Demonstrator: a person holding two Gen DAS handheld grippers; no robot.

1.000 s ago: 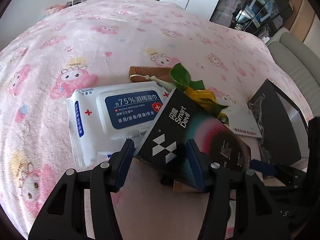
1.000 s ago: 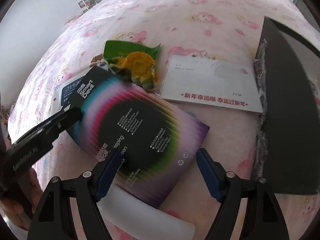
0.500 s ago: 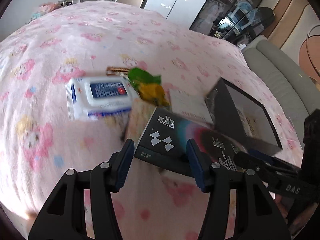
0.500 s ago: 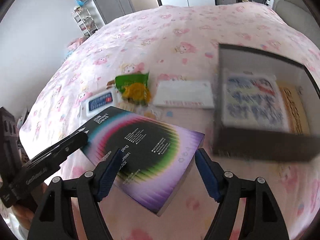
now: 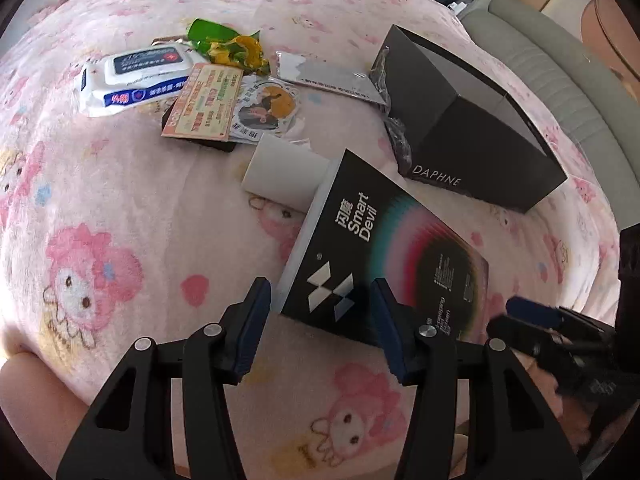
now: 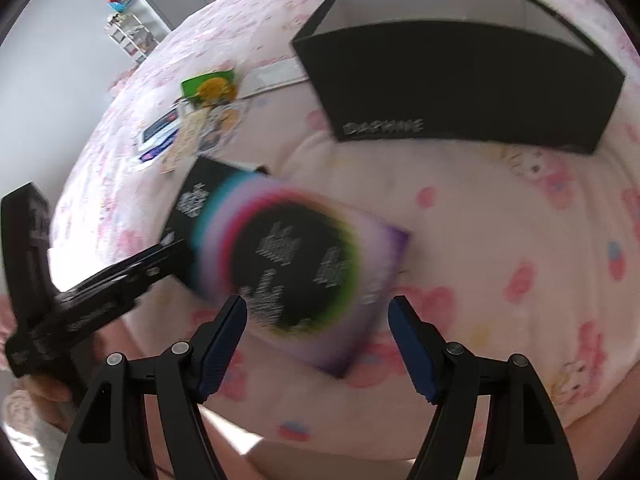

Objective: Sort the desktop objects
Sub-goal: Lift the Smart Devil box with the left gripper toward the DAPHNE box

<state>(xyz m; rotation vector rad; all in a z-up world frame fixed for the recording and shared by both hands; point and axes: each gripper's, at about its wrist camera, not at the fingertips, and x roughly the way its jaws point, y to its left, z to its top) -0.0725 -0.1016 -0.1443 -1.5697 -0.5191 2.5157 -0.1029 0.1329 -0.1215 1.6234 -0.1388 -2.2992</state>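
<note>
A black Smart Devil box with a rainbow ring hangs above the pink blanket, held at both ends. My left gripper is shut on its near corner. My right gripper is shut on its other end, where the box looks blurred. The open black DAPHNE box stands behind it, also in the right wrist view. The left gripper's body shows at the left of the right wrist view.
A wet wipes pack, an orange card, stickers, a green and yellow wrapper, a white envelope and a white box lie on the blanket. A grey sofa is at the right.
Both grippers have lifted the Smart Devil box off the pile and carried it toward the near side, in front of the DAPHNE box. The card and stickers that lay under it now show.
</note>
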